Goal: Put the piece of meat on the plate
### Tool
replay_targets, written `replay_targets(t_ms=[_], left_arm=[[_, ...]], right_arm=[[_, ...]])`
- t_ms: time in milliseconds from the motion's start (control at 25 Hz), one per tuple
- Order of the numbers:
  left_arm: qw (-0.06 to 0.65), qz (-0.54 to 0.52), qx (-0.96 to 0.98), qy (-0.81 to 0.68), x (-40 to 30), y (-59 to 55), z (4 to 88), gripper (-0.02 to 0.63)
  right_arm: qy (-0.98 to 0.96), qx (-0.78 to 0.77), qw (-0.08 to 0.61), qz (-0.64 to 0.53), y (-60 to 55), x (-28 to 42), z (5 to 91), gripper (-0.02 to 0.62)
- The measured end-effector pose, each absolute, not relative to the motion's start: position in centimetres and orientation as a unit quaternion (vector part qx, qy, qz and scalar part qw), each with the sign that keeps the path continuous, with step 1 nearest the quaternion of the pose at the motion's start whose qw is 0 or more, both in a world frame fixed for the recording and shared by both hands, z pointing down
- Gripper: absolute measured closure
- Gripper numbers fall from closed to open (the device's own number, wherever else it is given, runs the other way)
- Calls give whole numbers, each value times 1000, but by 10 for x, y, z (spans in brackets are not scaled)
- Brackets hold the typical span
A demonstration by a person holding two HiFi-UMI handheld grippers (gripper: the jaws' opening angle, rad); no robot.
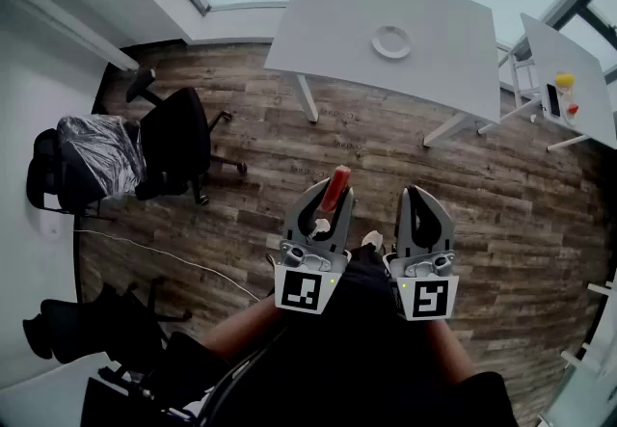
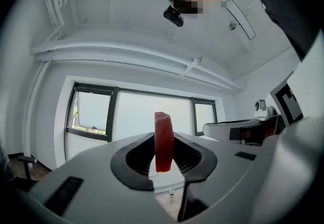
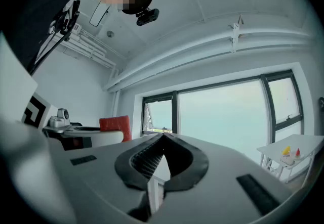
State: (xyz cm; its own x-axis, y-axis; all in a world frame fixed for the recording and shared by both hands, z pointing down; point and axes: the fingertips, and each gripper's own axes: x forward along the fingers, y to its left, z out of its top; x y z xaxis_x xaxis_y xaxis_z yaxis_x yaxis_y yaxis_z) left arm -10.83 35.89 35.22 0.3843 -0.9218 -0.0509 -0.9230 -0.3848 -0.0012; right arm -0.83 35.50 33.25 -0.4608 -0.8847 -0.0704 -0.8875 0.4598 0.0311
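The only print we can find is the black-and-white square marker (image 1: 302,290) on the left gripper's cube and its twin (image 1: 429,298) on the right one; both are block patterns, not letters

The piece of meat (image 2: 163,142), a red slab, stands upright on its edge between the pads of the left gripper (image 1: 331,192). In the left gripper view the dark pads press its two flat faces at a narrow spread, and its top pokes up above the jaw tips. The right gripper (image 3: 163,138) is just beside the left, both held level in front of us over the wooden floor (image 1: 289,155). Its jaws meet at the tips with nothing between them, and in its own view we see the meat as a red block off to the left

The plate (image 1: 391,41) lies bare on the white table (image 1: 443,40), well apart from the meat and ahead of both grippers. Black office chairs (image 1: 178,141) stand to the left
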Motion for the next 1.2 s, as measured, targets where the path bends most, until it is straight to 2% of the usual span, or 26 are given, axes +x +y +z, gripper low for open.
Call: replay_targets(t_ms=[480,800,1200], left_arm=[[9,18,-830,558,-101,350,355,510],[5,14,-820,572,-88,344,359,509],[7,20,-800,600,-57,341,361,509]], right_arm=[[847,-531,2,1,346,9,346,591],[861,-507,37,8,344,24,342,591],[866,-499,30,0,340,81,353,591]])
